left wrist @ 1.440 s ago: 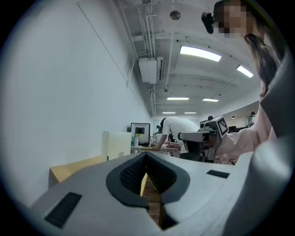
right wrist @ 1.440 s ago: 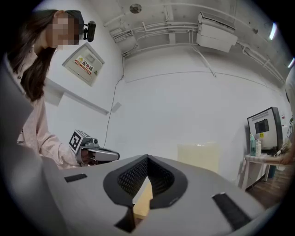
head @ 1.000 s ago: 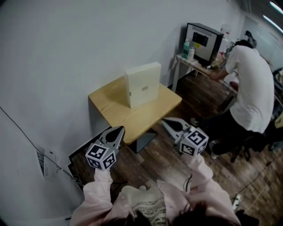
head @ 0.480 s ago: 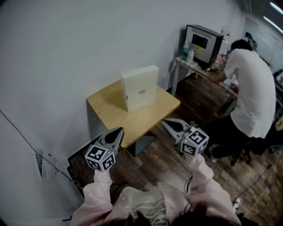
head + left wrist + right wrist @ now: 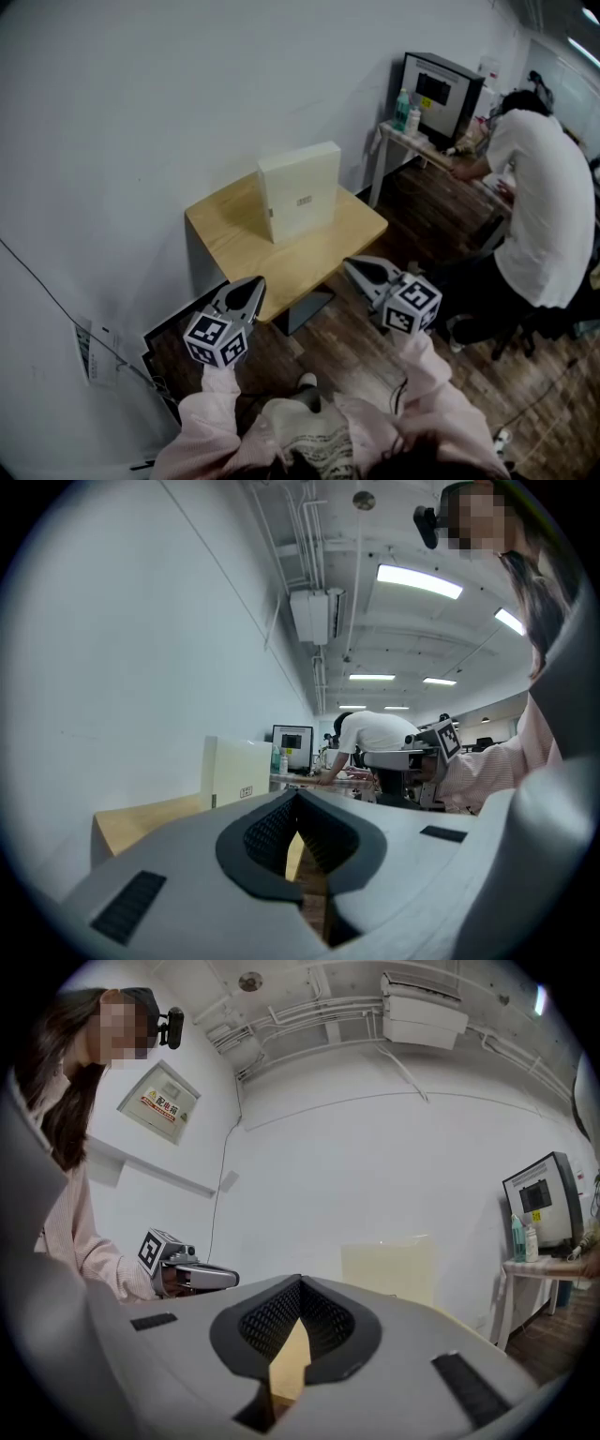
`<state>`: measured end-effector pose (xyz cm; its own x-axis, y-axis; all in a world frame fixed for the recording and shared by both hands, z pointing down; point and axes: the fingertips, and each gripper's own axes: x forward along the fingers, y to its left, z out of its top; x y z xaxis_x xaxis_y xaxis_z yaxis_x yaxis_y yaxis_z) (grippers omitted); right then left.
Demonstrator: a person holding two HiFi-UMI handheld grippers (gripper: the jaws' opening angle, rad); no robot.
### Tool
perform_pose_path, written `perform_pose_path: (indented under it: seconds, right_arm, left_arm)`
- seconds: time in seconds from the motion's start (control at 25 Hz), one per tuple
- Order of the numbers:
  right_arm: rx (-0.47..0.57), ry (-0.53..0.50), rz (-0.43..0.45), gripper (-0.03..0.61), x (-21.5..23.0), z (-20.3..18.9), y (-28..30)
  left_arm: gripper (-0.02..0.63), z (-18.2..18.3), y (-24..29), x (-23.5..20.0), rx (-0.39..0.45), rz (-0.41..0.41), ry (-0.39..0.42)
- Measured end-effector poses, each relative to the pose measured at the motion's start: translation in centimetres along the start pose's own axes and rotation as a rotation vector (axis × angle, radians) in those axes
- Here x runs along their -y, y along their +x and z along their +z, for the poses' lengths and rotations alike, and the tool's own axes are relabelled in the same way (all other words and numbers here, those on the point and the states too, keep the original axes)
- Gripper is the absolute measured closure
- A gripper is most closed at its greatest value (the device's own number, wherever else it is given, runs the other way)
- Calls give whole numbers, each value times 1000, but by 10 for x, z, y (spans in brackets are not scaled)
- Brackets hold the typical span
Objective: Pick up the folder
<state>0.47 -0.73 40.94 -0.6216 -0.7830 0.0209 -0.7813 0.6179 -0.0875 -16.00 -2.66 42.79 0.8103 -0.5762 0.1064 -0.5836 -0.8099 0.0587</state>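
The head view is dim and grey, darkening toward its corners, its lines bowed by the wide lens. Both gripper views are round fisheye pictures ringed in black. Ceiling lamps (image 5: 419,580) glare white in the left gripper view, where the left gripper (image 5: 298,803) looks soft up close.

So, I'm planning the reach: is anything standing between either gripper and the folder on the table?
Nothing visible does. The folder stands upright, alone on the table. Only bare tabletop lies between it and the left gripper and right gripper, both shut and empty at the table's near edge.
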Motion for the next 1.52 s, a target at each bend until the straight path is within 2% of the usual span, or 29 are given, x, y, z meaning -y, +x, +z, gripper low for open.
perform_pose_path:
  seconds: [0.44, 0.64, 1.16, 1.52]
  right_arm:
    - [-8, 16, -26, 581, 51, 3, 29]
    - [-19, 33, -45, 581, 69, -4, 40]
    - [-24, 46, -89, 581, 112, -8, 69]
    - [-32, 69, -93, 581, 127, -21, 81]
  left_arm:
    - [614, 0, 50, -36, -18, -15, -17]
    - [614, -2, 66, -50, -5, -13, -69]
    - [614, -15, 104, -92, -41, -32, -59]
    - [614, -19, 122, -102, -51, -38, -60]
